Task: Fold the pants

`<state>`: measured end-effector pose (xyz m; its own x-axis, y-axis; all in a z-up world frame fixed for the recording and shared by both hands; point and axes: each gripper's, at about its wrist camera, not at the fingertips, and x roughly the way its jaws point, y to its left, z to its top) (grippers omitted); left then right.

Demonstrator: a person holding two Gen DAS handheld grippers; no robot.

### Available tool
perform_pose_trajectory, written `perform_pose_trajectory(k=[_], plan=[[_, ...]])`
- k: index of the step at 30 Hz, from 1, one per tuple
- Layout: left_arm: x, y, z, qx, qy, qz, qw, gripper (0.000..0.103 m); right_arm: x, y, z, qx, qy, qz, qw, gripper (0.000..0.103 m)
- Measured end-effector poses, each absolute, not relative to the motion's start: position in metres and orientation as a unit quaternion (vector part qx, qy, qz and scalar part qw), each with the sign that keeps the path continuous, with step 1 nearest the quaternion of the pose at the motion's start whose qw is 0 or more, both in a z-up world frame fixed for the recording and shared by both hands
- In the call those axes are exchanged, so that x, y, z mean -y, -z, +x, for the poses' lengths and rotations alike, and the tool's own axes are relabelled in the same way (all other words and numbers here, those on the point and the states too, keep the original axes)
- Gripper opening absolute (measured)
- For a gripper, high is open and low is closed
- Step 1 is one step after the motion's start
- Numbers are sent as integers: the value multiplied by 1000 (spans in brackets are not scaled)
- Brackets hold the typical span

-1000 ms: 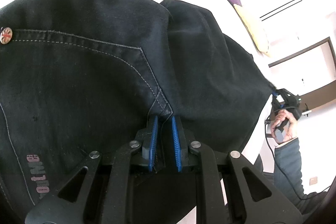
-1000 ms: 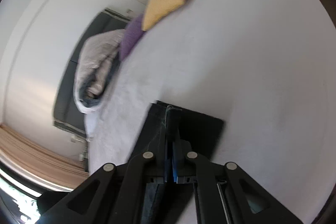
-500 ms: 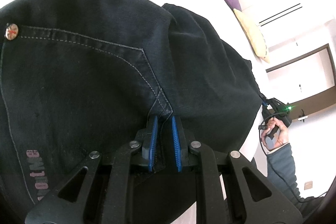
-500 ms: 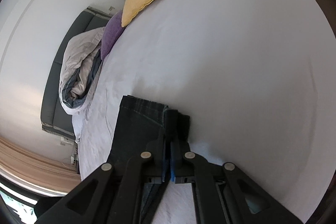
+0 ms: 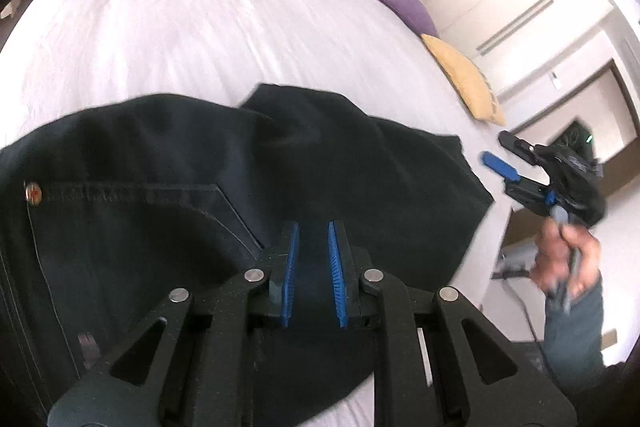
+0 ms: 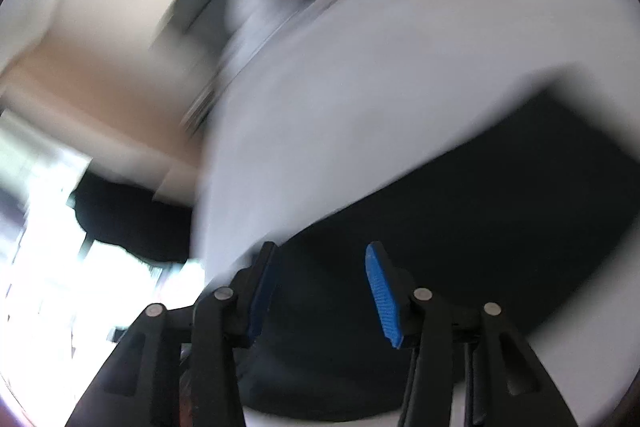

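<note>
1. The left gripper [image 5: 312,247] is pinching a fold of the black pants [image 5: 168,211]; its blue pads are sitting close together with dark cloth filling the gap between them.
2. The pants are lying on the white bed [image 5: 200,27], spreading ahead of and to both sides of the left jaws.
3. The right gripper [image 5: 498,155] is opening its jaws; nothing is showing between them, and the pants' edge is lying just beside them.
4. The denim is looking soft yet fairly heavy and thick, so it is likely to drape and sag rather than slip.
5. Seams, waistband and hems are probably offering the firmest places to pinch.
</note>
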<state>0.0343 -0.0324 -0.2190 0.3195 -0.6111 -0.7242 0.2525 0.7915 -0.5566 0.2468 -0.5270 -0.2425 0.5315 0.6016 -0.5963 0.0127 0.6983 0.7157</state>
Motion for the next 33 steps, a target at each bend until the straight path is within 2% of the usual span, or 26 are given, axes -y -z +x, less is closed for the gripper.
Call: perform_pose_trajectory(k=[3,6,9,12,15,17,20,21,22,24,26,27,28,29,30,31,32,33], plan=[[22,237,45,-525,253,-189,790,15,418,277,289,-517,-291,301,746,42],[4,254,49,-536,230,-195,789,15,366,324,321,-572,-310,297,699,38],[-17,265,47,-529,217,-212,792,15,367,357,351,-580,-282,308,699,0],[-32,267,42,-509,213,-228,802,15,390,383,368,-571,-294,395,656,0],[-46,269,36,-492,218,-257,802,15,408,370,365,-522,-266,394,708,0],[-51,269,28,-489,222,-253,805,15,449,373,355,-486,-211,461,712,0],[-60,273,22,-484,229,-264,803,15,478,374,335,-485,-165,471,718,0],[-60,275,22,-482,229,-269,802,15,476,361,328,-493,-158,434,737,1],[-61,277,24,-482,228,-273,801,15,473,352,324,-492,-161,425,743,10],[-59,281,26,-483,226,-275,800,15,455,334,320,-467,-233,451,724,12],[-58,284,31,-489,224,-267,800,15,426,320,323,-462,-274,423,729,43],[-55,283,32,-494,223,-261,799,15,417,320,325,-475,-270,407,732,49],[-47,281,36,-499,223,-254,798,15,412,326,326,-493,-263,394,730,50],[-46,280,35,-506,218,-242,799,15,413,334,325,-512,-251,384,726,48],[-46,281,32,-509,214,-233,800,14,419,346,320,-535,-223,376,723,39],[-49,283,29,-508,215,-235,800,14,433,357,310,-539,-209,387,718,8],[-54,285,26,-507,217,-244,798,14,454,368,295,-543,-192,402,712,0],[-55,285,25,-507,215,-247,797,14,472,372,283,-534,-181,419,712,0]])
